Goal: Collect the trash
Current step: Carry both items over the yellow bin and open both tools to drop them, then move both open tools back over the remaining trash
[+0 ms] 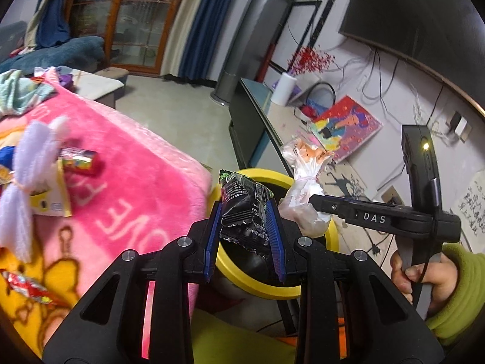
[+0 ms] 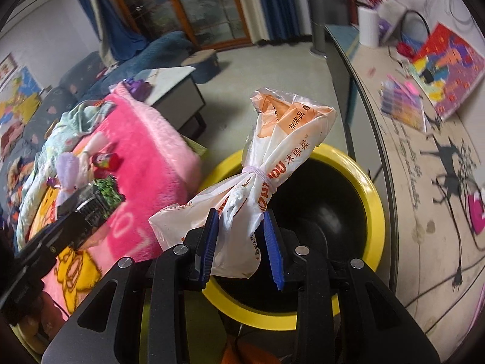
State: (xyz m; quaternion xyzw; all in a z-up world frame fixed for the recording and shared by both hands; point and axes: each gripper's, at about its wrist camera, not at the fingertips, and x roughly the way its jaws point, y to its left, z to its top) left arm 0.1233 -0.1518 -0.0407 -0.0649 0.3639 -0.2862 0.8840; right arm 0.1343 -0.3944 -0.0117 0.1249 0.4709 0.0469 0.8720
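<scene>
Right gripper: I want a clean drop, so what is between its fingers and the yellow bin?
Only the tied white plastic bag that the right gripper clamps; it hangs over the yellow bin, with nothing else in the gap, as the right wrist view shows.

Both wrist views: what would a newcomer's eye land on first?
The yellow-rimmed bin, dead centre below both grippers. Over it, the left gripper pinches a black snack wrapper, and the right gripper holds a tied white plastic bag. Left lies the bright pink blanket.
</scene>
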